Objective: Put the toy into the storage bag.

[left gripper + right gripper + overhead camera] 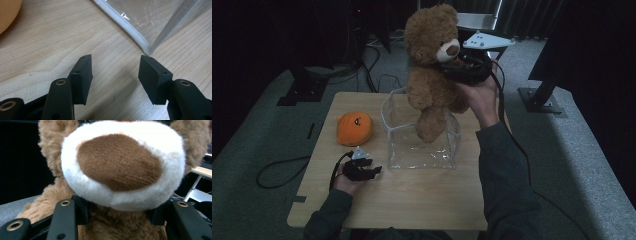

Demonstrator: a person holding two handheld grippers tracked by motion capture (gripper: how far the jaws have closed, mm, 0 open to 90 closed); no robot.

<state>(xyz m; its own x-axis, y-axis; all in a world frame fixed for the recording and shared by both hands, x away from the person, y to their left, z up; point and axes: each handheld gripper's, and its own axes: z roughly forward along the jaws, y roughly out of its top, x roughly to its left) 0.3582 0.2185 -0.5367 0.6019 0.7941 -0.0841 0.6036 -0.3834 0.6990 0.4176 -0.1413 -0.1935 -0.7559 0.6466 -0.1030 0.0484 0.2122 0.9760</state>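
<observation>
We note the table first: a light wooden top with rounded corners, standing on grey carpet, with dark stands and cables behind it.

Next in size, the teddy bear. It hangs upright in the air above the table's far half, brown with a white muzzle and dark nose. Its lower leg dips inside the clear plastic bin, and the rest of the body is above the bin's rim. The bin stands near the table's middle, open at the top, with a white-edged rim.

The right tool grips the bear at the neck, just under the muzzle. In the right gripper view we see fur packed between the two black jaws, and the muzzle sits right above them. The pads themselves are buried in fur, so we judge the squeeze from the bear hanging free off the tool.

The orange plush toy lies on the table to the left of the bin, a little apart from it.

The left tool rests low over the table in the person's left hand, near the bin's front left corner. Its jaws stand apart, with bare wood between them and nothing held.
</observation>
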